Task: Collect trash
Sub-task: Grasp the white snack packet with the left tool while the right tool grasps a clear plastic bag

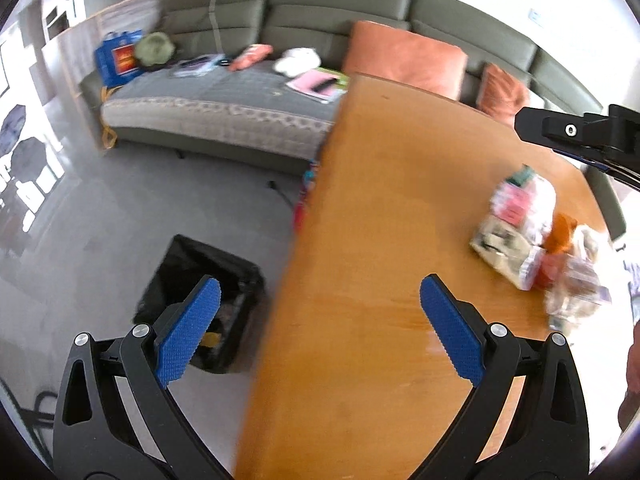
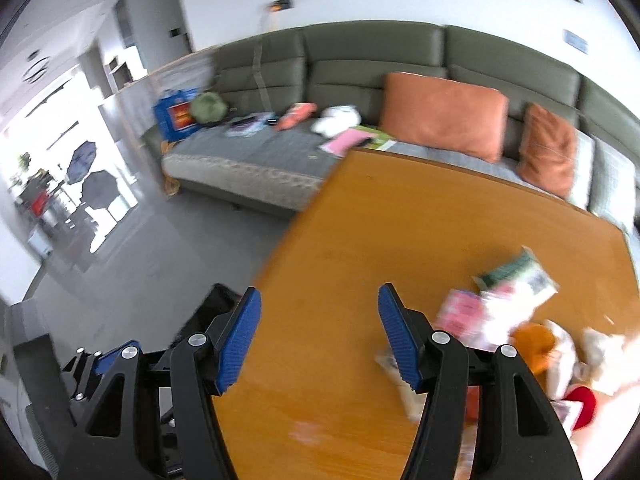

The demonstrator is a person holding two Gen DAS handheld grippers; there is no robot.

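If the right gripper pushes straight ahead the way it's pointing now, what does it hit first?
Probably bare wooden tabletop. The right gripper is open and empty, angled down at the table. The pile of wrappers sits off to its right, outside that line, though motion blur makes depth uncertain.

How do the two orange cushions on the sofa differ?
The big cushion is wider and paler, with a smooth face; the small cushion is narrower, darker rust and creased. The big one sits nearer the sofa's middle, the small one further right. Both lean upright against the green backrest.
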